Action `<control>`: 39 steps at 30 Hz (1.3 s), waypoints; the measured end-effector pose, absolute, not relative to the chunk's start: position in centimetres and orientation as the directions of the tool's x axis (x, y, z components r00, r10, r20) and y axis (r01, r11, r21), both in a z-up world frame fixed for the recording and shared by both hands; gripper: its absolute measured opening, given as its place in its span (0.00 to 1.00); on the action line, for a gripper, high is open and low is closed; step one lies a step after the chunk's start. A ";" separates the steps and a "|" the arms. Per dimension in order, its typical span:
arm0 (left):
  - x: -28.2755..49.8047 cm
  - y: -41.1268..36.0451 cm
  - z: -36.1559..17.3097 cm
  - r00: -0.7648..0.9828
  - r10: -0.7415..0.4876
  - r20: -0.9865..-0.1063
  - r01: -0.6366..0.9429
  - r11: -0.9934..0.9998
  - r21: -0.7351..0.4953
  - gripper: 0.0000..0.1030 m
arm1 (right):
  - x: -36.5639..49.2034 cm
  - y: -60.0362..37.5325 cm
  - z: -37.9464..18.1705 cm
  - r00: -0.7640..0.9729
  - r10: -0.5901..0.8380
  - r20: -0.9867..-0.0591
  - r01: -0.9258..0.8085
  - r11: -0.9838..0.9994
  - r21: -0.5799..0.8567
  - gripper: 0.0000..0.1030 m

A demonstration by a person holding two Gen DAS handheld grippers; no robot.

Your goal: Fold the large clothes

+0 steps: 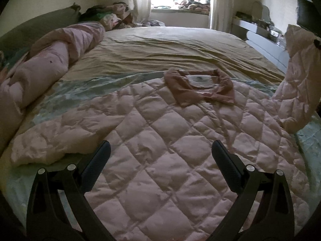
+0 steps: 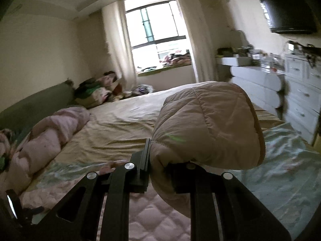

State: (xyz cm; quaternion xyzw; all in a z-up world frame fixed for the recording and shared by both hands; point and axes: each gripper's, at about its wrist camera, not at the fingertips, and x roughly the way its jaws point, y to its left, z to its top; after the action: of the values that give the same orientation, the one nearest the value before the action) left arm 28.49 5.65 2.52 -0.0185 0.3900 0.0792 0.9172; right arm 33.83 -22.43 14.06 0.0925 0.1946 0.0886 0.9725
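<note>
A pale pink quilted jacket (image 1: 160,150) lies spread on the bed, its brown collar (image 1: 200,89) with a white label pointing toward the window. My left gripper (image 1: 160,150) hovers open above the jacket's back, nothing between its fingers. One sleeve (image 1: 297,84) is lifted off the bed at the right edge of the left wrist view. In the right wrist view that sleeve's cuff end (image 2: 208,128) bulges over my right gripper (image 2: 158,160), which is shut on the sleeve and held above the bed. The other sleeve (image 1: 50,142) lies flat at the left.
A rolled pink duvet (image 1: 46,66) lies along the bed's left side by the green headboard (image 2: 36,104). Tan sheet (image 1: 170,50) covers the far half of the bed. White drawers (image 2: 297,100) and a wall television (image 2: 289,12) stand to the right; clutter is heaped by the window.
</note>
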 end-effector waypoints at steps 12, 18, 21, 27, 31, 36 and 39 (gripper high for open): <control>28.8 9.4 1.0 0.664 0.135 -0.736 -0.198 0.980 0.001 0.92 | 36.6 -9.9 8.9 0.815 0.331 -0.476 -0.292 0.944 0.155 0.15; 29.3 11.2 0.0 0.651 0.118 -0.750 -0.220 0.975 -0.037 0.92 | 37.3 -5.7 4.0 0.764 0.338 -0.550 -0.325 0.938 0.125 0.16; 29.5 11.7 -0.6 0.646 0.106 -0.756 -0.223 0.973 -0.054 0.92 | 37.7 -4.3 0.6 0.719 0.335 -0.609 -0.324 0.937 0.133 0.18; 29.6 12.1 -1.3 0.641 0.046 -0.766 -0.214 0.969 -0.121 0.92 | 37.7 -3.9 -3.6 0.637 0.356 -0.684 -0.301 0.932 0.205 0.60; 29.9 13.4 -1.8 0.634 -0.010 -0.773 -0.230 0.952 -0.201 0.92 | 36.4 -5.8 -3.2 0.710 0.279 -0.646 -0.158 0.958 0.239 0.79; 29.8 15.1 -1.5 0.641 -0.070 -0.764 -0.259 0.918 -0.301 0.92 | 35.9 -7.3 -1.0 0.776 0.279 -0.567 -0.116 0.945 0.306 0.35; 29.8 15.8 -1.1 0.650 -0.075 -0.756 -0.269 0.908 -0.321 0.92 | 35.7 -4.6 0.1 0.755 0.359 -0.549 -0.258 0.932 0.254 0.28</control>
State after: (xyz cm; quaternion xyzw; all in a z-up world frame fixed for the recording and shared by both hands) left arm 29.82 15.75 -1.08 -0.2072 0.4148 0.0547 0.8843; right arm 35.70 -4.64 0.05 0.0815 0.3088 0.1655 0.9331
